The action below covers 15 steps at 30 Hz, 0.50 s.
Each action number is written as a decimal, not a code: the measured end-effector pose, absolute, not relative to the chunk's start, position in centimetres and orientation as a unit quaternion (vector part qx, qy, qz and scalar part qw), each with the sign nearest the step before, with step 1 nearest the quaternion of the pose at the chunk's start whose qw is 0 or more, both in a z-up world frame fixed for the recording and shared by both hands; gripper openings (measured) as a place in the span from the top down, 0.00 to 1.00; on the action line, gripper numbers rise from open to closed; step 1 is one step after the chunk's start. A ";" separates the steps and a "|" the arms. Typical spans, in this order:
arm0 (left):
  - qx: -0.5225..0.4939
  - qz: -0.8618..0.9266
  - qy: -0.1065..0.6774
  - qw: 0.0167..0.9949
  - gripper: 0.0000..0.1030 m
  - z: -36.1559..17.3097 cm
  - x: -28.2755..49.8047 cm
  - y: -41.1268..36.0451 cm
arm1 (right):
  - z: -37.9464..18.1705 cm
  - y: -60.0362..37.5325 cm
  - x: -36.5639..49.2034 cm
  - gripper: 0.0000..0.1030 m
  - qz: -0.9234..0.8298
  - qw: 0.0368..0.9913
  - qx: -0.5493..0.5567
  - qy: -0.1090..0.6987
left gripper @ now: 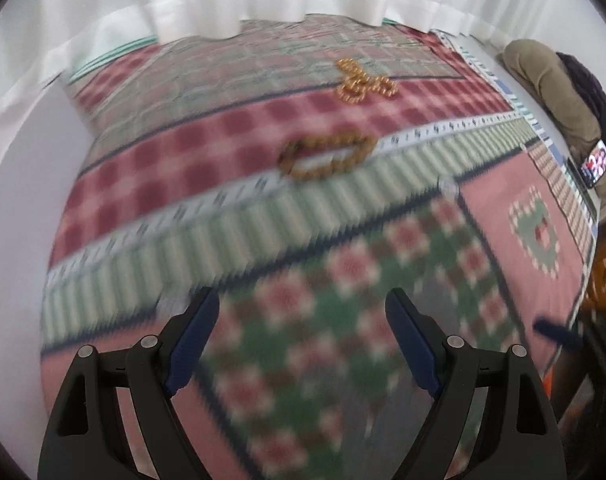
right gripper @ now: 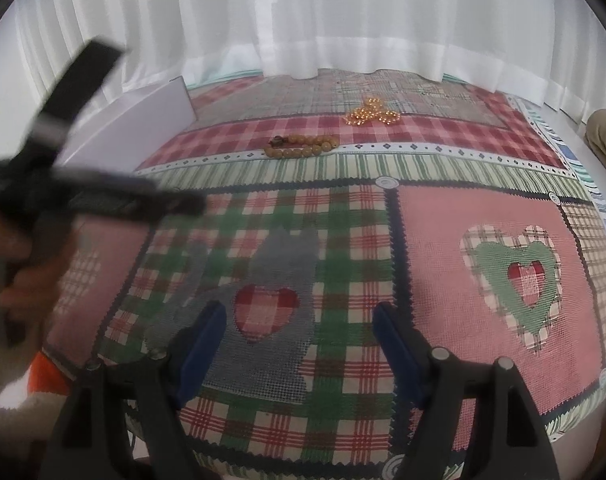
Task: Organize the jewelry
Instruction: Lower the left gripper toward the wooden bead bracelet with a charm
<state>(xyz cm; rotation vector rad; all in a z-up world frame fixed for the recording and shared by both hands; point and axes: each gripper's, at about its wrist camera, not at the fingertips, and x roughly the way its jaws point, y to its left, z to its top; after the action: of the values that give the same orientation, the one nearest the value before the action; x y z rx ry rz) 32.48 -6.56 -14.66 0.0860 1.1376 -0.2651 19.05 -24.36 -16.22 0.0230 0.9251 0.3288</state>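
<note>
Bracelets, a bead loop (left gripper: 326, 155) and a gold tangle (left gripper: 363, 81), lie apart on the patchwork cloth (right gripper: 343, 240) (awaiting sorting), both tools (left gripper: 301, 344) (right gripper: 299, 350) spread, empty.

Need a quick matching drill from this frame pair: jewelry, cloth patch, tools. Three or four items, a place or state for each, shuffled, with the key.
Items
1. brown bead bracelet
2. shiny gold bead strand
3. green heart patch
4. right tool

Places or states
A. bunched in a heap on the far red check band, near the curtain
B. open, nothing between its blue pads, above the patchwork cloth
C. stitched on a pink square, right of the right tool in the right wrist view
D. lying as a flattened loop at the edge of the white trim strip

Pairs: 1-D, 2-A, 3-C, 4-B
</note>
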 end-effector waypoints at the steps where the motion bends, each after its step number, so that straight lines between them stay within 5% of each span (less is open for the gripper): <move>1: 0.045 -0.125 0.532 0.836 0.16 -14.9 34.1 -7.2 | -16.3 -24.5 19.1 0.25 0.157 0.882 0.014 0.445; 12: 0.082 -0.127 0.512 0.846 0.16 -18.3 41.9 -11.2 | -16.8 -25.7 19.4 0.25 0.151 0.879 0.030 0.452; 15: 0.092 -0.144 0.494 0.852 0.39 -18.2 41.6 -11.4 | -17.1 -25.9 19.5 0.25 0.151 0.877 0.033 0.454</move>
<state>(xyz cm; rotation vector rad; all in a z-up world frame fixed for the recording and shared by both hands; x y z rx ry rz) 41.60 -11.39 -18.17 0.1927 1.0406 -0.3038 19.51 -25.89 -17.10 0.0694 0.9475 0.3148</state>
